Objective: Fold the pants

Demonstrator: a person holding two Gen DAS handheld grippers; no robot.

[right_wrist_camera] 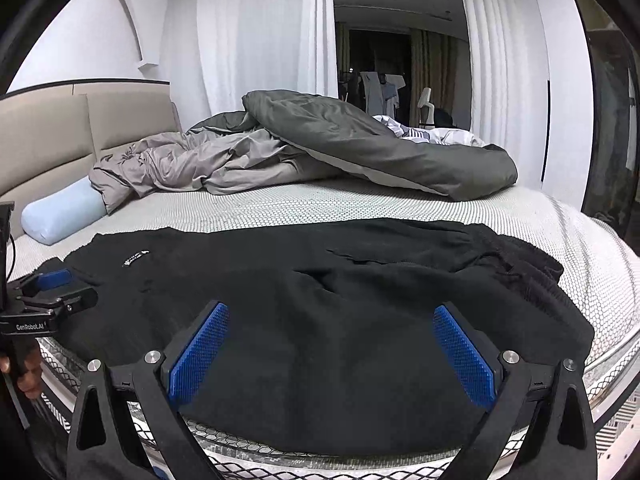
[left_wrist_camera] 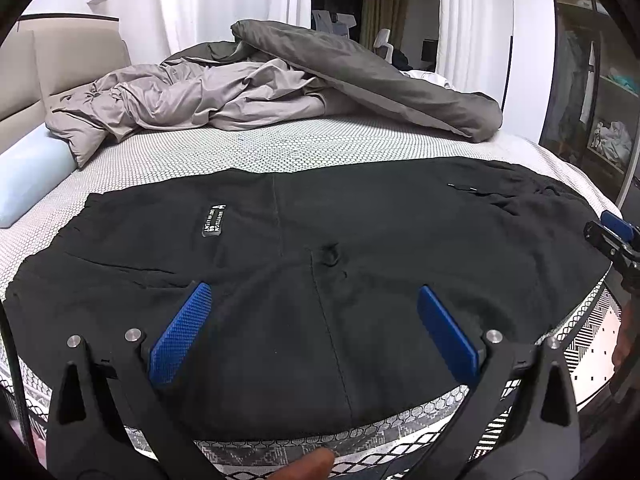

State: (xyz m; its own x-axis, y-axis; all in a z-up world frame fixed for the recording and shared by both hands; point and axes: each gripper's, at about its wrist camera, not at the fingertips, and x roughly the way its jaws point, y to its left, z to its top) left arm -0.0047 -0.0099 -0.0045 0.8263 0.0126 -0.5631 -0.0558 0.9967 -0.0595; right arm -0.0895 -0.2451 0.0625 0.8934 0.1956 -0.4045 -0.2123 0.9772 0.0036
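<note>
Splayed left tongs (left_wrist_camera: 314, 294) over pants (left_wrist_camera: 360, 240).

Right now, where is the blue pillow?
In both views the pillow lies at the bed's far left by the headboard, beside the grey bedding, beyond the pants.

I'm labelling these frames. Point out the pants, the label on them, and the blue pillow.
pants (left_wrist_camera: 360, 240), left wrist view, flat middle of the fabric
label (left_wrist_camera: 214, 220), left wrist view, centre of the patch
pillow (right_wrist_camera: 60, 216), right wrist view, its rounded side
</note>
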